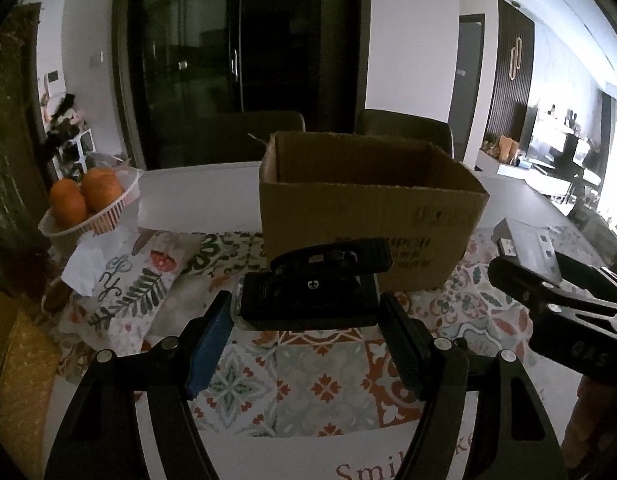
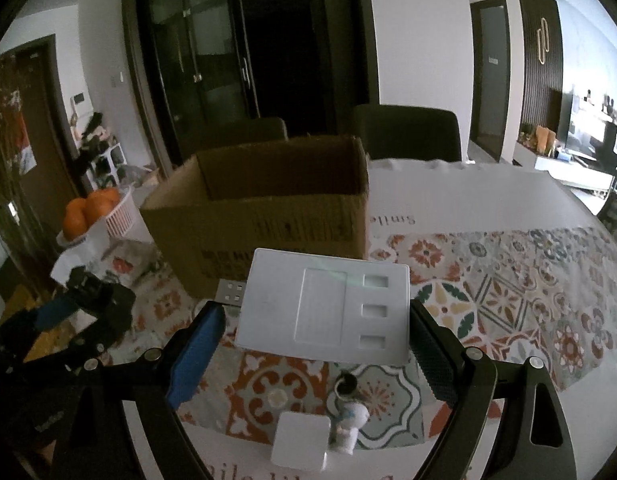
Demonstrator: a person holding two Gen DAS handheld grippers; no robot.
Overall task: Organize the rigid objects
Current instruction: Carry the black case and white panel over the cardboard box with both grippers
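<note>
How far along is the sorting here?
Nothing shows inside the cardboard box yet, though its floor is hidden. In hand: the left gripper holds a black device, the right gripper a white plate. Left on the table: a white cube and a small figurine.

box interior: the cardboard box [image 1: 372,216] shows only its upper inner walls in both views; floor and contents hidden behind the near wall.
box print: dark lettering on the near wall partly covered by the black device [image 1: 312,292] in the left wrist view, by the white panel [image 2: 328,308] in the right wrist view; unreadable.
mat lettering: red text at the mat's near edge [image 1: 372,470] cut off by the frame.
small figurine: white figure [image 2: 348,420] near the mat's near edge, detail too small to tell.
fruit bowl: bowl [image 1: 104,212] at the table's left edge, its foot hidden by white paper.
</note>
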